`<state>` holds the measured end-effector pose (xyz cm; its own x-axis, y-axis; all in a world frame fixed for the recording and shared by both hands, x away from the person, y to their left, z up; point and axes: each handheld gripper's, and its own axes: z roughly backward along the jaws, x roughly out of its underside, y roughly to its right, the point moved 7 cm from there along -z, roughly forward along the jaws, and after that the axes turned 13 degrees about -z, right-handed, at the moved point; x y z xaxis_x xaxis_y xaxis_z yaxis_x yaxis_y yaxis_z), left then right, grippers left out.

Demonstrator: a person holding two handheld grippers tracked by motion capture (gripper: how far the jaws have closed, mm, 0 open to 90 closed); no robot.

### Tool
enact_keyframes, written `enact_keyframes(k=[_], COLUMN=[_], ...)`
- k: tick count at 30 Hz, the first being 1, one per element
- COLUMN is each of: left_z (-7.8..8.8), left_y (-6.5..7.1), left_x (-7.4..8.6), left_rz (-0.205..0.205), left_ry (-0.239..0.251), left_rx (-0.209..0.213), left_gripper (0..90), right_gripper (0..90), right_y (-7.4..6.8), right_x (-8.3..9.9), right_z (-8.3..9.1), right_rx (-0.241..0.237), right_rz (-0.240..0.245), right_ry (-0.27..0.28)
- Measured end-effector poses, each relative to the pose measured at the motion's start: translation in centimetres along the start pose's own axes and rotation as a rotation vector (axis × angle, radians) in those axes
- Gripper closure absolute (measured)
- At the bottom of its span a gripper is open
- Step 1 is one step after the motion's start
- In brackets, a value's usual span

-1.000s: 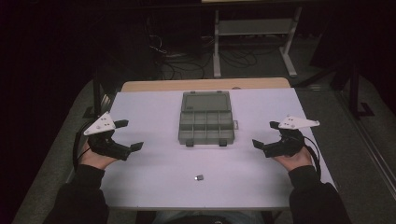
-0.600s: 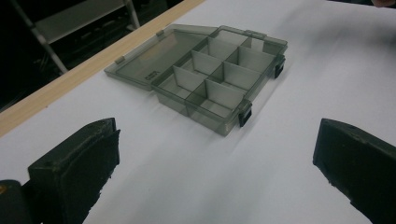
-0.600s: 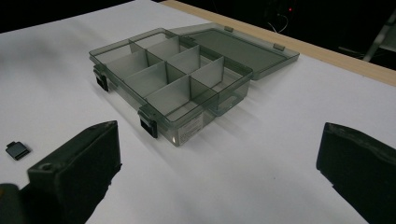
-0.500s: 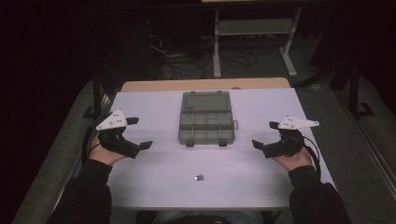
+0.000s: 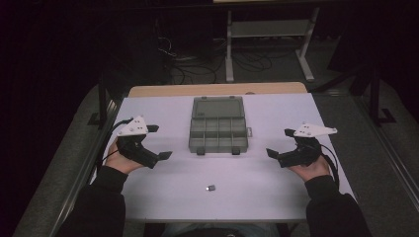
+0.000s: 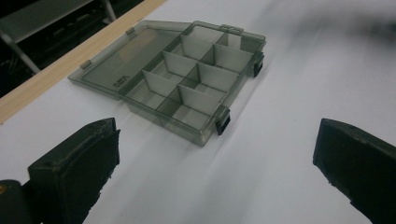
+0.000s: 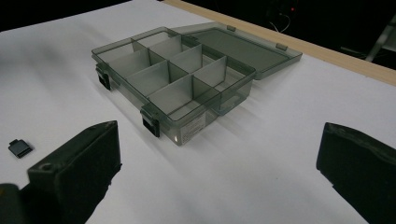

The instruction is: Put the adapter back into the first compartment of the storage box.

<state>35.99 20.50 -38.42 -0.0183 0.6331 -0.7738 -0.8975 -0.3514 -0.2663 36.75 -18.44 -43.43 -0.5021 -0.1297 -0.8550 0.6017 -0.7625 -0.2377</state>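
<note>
A smoky clear compartment box lies open in the middle of the white table, its lid flat toward the far edge. The dividers and empty cells show in the left gripper view and the right gripper view. A small dark piece lies in front of the box, also visible at the left of the right gripper view. My left gripper is open to the left of the box with nothing between its jaws. My right gripper is open to the right of the box, also empty.
A wooden strip runs along the table's far edge. Beyond it, on the dark floor, are a metal rack and loose cables. Both forearms in dark sleeves come in at the bottom corners.
My left gripper has moved right, toward the box, and turned a little. The right gripper, the box and the small piece have stayed put.
</note>
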Motion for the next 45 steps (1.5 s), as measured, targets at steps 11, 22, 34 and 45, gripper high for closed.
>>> enact_keyframes(k=[11,22,34,45], left_z=[-2.3,-3.7,-5.6,-7.2], left_y=[1.5,2.5,4.1,5.4], left_x=[-1.0,-1.4,-2.1,-2.2], left_rz=[-0.036,-0.051,-0.096,-0.117], left_ry=[-0.025,-0.037,-0.071,-0.102], left_rx=[0.061,0.104,0.161,0.204], left_gripper=[0.2,0.1,0.2,0.2], right_gripper=[0.0,0.0,0.0,0.0], right_y=[-0.1,-0.1,-0.2,-0.3], right_x=[0.1,0.1,0.2,0.3], right_z=[-0.1,-0.1,-0.3,-0.4], right_rx=[-0.004,-0.007,-0.014,-0.022], right_rz=[0.001,0.002,0.009,0.014], right_ry=[-0.004,-0.008,-0.019,-0.026])
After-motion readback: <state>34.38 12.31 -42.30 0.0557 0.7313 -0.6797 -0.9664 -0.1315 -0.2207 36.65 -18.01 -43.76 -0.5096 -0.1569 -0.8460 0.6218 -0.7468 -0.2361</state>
